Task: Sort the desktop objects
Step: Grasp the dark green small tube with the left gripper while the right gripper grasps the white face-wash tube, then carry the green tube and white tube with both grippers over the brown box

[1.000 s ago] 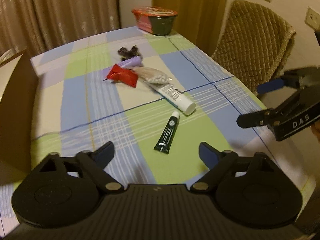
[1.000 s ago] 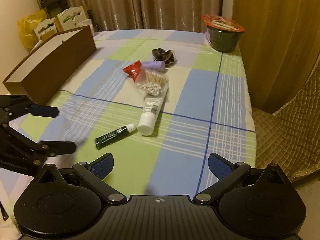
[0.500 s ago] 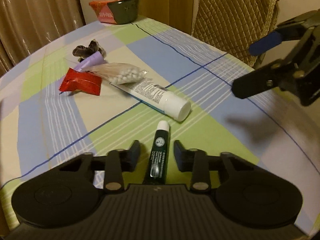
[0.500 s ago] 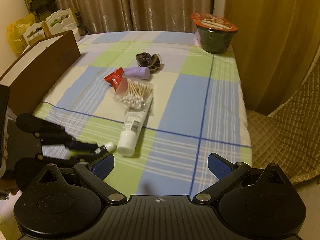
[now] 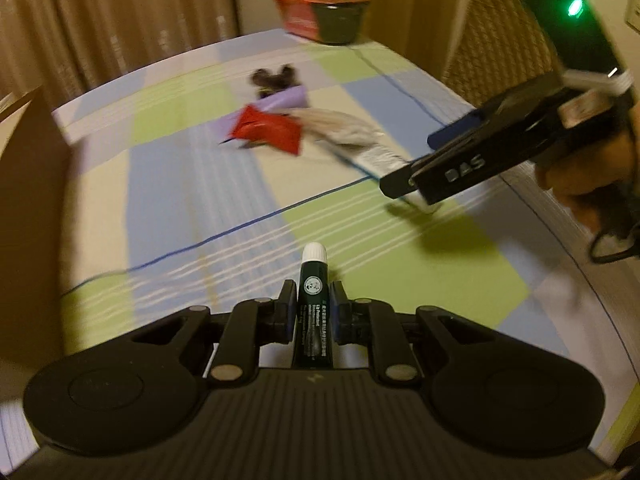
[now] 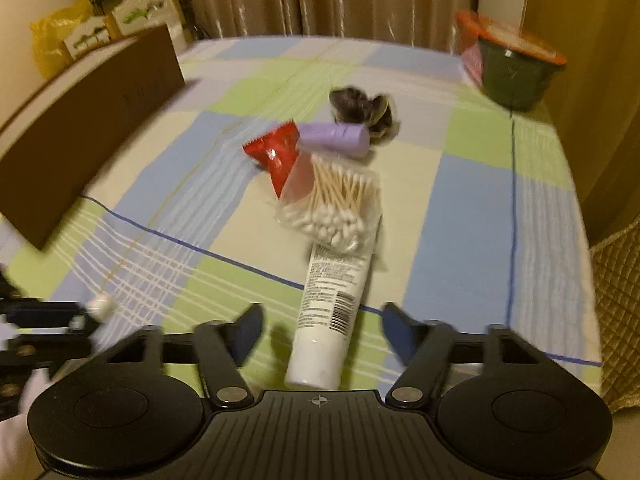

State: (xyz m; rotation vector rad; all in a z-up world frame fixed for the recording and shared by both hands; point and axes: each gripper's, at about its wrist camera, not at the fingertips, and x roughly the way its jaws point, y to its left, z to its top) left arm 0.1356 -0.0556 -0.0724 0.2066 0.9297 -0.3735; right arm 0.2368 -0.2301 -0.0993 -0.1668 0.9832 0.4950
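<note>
My left gripper (image 5: 313, 307) is shut on a small dark green tube with a white cap (image 5: 313, 300), held above the checked tablecloth. My right gripper (image 6: 322, 330) is open, its fingers on either side of the cap end of a white lotion tube (image 6: 328, 312) that lies on the cloth. Beyond it lie a bag of cotton swabs (image 6: 336, 204), a red packet (image 6: 276, 152), a purple tube (image 6: 336, 138) and a dark hair scrunchie (image 6: 362, 108). The right gripper also shows in the left wrist view (image 5: 412, 168).
A brown box (image 6: 80, 128) stands along the table's left side. A noodle bowl with a red lid (image 6: 512, 68) sits at the far right corner. A quilted chair (image 5: 500, 48) stands off the table's right edge.
My left gripper closed on the green tube and lifted it off the cloth. My right gripper moved forward and down around the white tube's cap end.
</note>
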